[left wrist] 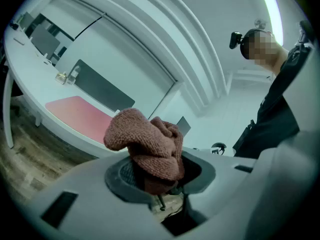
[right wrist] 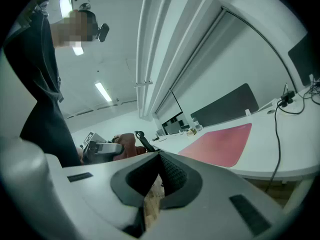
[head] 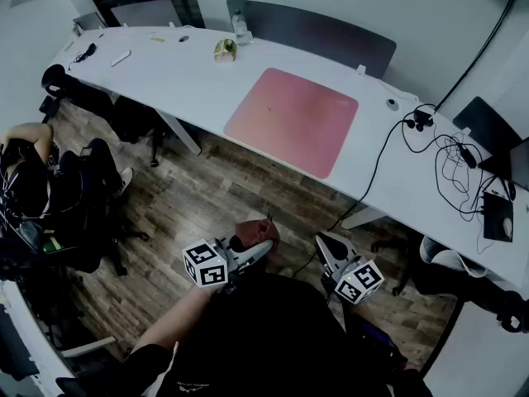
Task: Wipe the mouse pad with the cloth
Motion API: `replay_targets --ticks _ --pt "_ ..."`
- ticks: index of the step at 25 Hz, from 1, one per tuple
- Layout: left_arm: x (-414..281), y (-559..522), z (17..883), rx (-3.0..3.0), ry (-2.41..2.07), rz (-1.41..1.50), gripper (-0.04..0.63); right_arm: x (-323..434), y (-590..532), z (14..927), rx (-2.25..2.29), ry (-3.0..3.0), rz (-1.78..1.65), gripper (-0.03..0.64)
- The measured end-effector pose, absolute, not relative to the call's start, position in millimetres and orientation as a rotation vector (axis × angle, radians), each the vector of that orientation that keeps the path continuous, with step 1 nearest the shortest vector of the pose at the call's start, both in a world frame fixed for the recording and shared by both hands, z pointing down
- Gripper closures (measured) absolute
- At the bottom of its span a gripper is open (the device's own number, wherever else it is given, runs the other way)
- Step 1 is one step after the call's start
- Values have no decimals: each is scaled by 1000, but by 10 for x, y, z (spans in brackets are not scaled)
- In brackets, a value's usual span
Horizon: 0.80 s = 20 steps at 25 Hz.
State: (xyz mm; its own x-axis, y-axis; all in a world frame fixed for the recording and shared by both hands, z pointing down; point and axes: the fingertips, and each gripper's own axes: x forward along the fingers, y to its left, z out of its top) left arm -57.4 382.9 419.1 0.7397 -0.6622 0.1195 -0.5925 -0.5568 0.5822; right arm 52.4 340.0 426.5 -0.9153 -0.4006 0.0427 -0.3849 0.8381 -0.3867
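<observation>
Left gripper (head: 252,249): held low and close to the person's torso, off the desk (head: 157,73) and above the wooden floor (head: 190,205), forearm (head: 178,321) bent inward. Its jaws are clamped on the bunched reddish cloth (left wrist: 147,141), which bulges above them.

Right gripper (head: 328,251): held alongside at like height. Its jaws meet at the tips with nothing between them.

Both grippers point toward the desk's near edge. The pink mouse pad (head: 291,121) lies flat by that near edge, about mid-length, well apart from both grippers.
</observation>
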Motion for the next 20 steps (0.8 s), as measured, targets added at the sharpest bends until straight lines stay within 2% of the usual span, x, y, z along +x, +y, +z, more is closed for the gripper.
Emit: replay_targets --ticks 20 --pt "-686 3603 4156 2369 -1006 -146 462 463 3279 4266 -641 3002 -582 594"
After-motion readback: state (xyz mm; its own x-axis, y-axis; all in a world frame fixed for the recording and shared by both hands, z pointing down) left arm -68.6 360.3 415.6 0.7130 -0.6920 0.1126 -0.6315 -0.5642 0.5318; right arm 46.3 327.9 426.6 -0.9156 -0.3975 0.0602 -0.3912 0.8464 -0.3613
